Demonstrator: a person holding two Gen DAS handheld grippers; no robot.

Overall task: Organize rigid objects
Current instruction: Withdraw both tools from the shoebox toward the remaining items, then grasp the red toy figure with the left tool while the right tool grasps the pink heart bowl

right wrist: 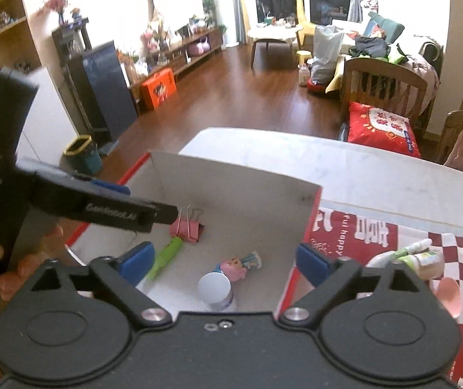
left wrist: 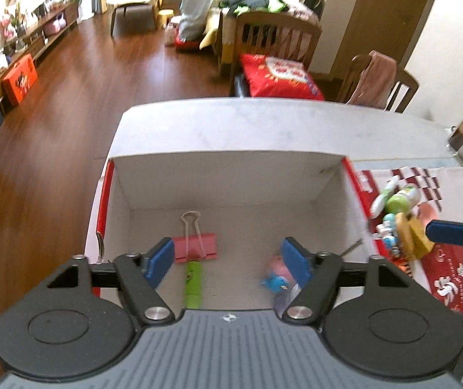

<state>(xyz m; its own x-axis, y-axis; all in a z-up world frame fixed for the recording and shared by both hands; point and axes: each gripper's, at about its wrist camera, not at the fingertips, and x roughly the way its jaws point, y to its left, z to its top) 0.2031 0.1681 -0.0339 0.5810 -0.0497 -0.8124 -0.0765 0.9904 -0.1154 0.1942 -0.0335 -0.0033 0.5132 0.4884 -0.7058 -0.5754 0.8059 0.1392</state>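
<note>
An open white box [left wrist: 231, 178] [right wrist: 231, 181] with red outer sides stands on the table. Inside lie a pink binder clip [left wrist: 195, 246] [right wrist: 187, 228], a green marker [left wrist: 193, 283] [right wrist: 165, 257], a small pink and blue toy figure [left wrist: 276, 275] [right wrist: 236, 265] and a white bottle [right wrist: 215, 291]. My left gripper [left wrist: 228, 259] hangs open above the box with nothing between its blue pads. My right gripper [right wrist: 228, 259] is open wide over the box's near right corner, also empty. One blue pad [left wrist: 451, 233] of the right gripper shows at the right of the left wrist view.
A pile of small things [left wrist: 399, 220] [right wrist: 419, 256], among them green and white tubes and a yellow item, lies on a red and white cloth [left wrist: 451, 278] [right wrist: 361, 233] right of the box. A hand [right wrist: 20, 259] holds the left gripper's handle. Chairs stand beyond the table.
</note>
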